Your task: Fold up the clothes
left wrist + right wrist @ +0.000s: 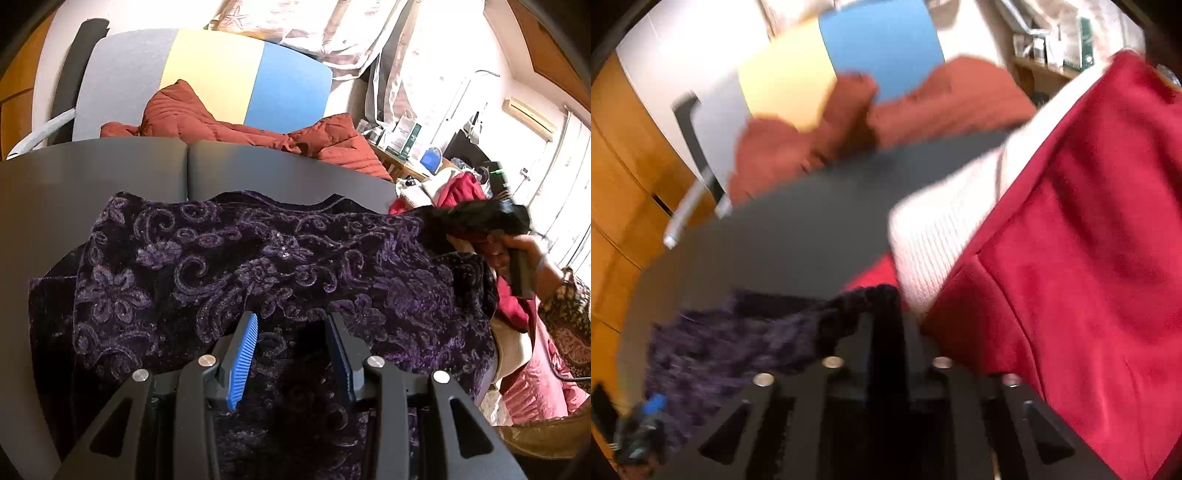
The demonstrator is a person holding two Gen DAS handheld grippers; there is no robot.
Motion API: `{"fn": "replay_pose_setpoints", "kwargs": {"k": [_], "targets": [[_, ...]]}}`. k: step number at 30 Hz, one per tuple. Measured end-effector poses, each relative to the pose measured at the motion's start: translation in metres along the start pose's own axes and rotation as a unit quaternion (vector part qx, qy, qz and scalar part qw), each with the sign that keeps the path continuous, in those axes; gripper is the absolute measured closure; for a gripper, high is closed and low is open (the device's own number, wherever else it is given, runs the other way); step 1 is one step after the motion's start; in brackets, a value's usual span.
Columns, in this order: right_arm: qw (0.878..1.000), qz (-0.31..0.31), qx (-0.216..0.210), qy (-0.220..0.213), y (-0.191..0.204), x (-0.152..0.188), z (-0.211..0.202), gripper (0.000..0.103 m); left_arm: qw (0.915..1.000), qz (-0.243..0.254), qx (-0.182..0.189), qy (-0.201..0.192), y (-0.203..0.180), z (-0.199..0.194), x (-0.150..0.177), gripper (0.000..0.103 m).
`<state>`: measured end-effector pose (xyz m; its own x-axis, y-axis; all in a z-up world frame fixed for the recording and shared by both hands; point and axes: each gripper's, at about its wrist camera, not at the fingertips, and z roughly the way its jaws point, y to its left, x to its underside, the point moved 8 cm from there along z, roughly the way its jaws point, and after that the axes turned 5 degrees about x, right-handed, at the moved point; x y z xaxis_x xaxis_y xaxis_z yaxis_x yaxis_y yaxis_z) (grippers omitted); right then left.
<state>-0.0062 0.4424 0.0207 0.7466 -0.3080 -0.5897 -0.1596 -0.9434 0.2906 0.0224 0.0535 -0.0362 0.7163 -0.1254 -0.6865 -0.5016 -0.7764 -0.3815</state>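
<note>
A dark purple velvet garment [258,258] with a floral pattern lies spread across the dark grey table [110,173]. My left gripper [291,325] is open just above its near part, blue pads [243,358] apart, holding nothing. My right gripper [886,295] is shut on the garment's right edge [849,314] and lifts it; it shows in the left wrist view [509,218] at the far right, raised off the table. The right wrist view is blurred.
A red garment [1089,258] and a white knit one [942,229] lie piled at the table's right end. A rust-red quilt [229,125] lies on the grey, yellow and blue chair [207,74] behind the table. Cluttered shelves [402,136] stand at the back right.
</note>
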Motion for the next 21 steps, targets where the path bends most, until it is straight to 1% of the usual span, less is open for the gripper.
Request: {"fn": "replay_pose_setpoints", "kwargs": {"k": [1,2,3,5,7,8,9,10,12,14,16,17,19,21], "targets": [[1.0,0.006,-0.021,-0.02,0.0,0.002,-0.016,0.046,0.9999,0.011,-0.009,0.004,0.001,0.0,0.0,0.064],[0.999,0.005,-0.04,-0.034,0.001,0.007,-0.032,0.043,0.9994,0.026,-0.022,0.01,0.004,-0.001,0.0,0.062],[0.998,-0.006,-0.054,-0.035,0.003,0.015,-0.043,0.043,0.9988,0.035,-0.032,0.015,0.007,-0.001,0.0,0.062],[0.996,-0.049,-0.074,-0.014,0.009,0.046,-0.063,0.047,0.998,0.042,-0.041,0.024,0.016,-0.004,-0.003,0.062],[0.992,-0.077,-0.103,0.016,0.017,0.085,-0.071,0.047,0.9978,0.035,-0.044,0.035,0.025,-0.007,-0.01,0.063],[0.988,-0.09,-0.118,0.031,0.02,0.104,-0.074,0.047,0.9971,0.035,-0.054,0.04,0.025,-0.008,-0.015,0.063],[0.985,-0.103,-0.133,0.046,0.024,0.124,-0.078,0.047,0.9965,0.04,-0.062,0.038,0.021,-0.009,-0.022,0.064],[0.98,-0.116,-0.148,0.061,0.027,0.143,-0.082,0.047,0.9965,0.048,-0.063,0.028,0.012,-0.011,-0.033,0.064],[0.975,-0.148,-0.143,0.078,0.032,0.166,-0.071,0.047,0.9979,0.057,-0.032,0.005,-0.014,-0.011,-0.055,0.064],[0.972,-0.176,-0.131,0.086,0.034,0.18,-0.058,0.047,0.9971,0.076,0.009,-0.002,-0.051,0.0,-0.078,0.064],[0.969,-0.194,-0.128,0.083,0.035,0.179,-0.047,0.047,0.993,0.112,0.037,0.011,-0.09,0.023,-0.094,0.064],[0.966,-0.205,-0.136,0.08,0.039,0.175,-0.046,0.047,0.9901,0.13,0.048,0.02,-0.109,0.035,-0.099,0.064],[0.959,-0.224,-0.154,0.081,0.048,0.171,-0.043,0.046,0.9813,0.172,0.07,0.051,-0.147,0.072,-0.104,0.064],[0.95,-0.242,-0.173,0.093,0.055,0.171,-0.04,0.044,0.9735,0.194,0.087,0.085,-0.173,0.106,-0.1,0.064]]}}
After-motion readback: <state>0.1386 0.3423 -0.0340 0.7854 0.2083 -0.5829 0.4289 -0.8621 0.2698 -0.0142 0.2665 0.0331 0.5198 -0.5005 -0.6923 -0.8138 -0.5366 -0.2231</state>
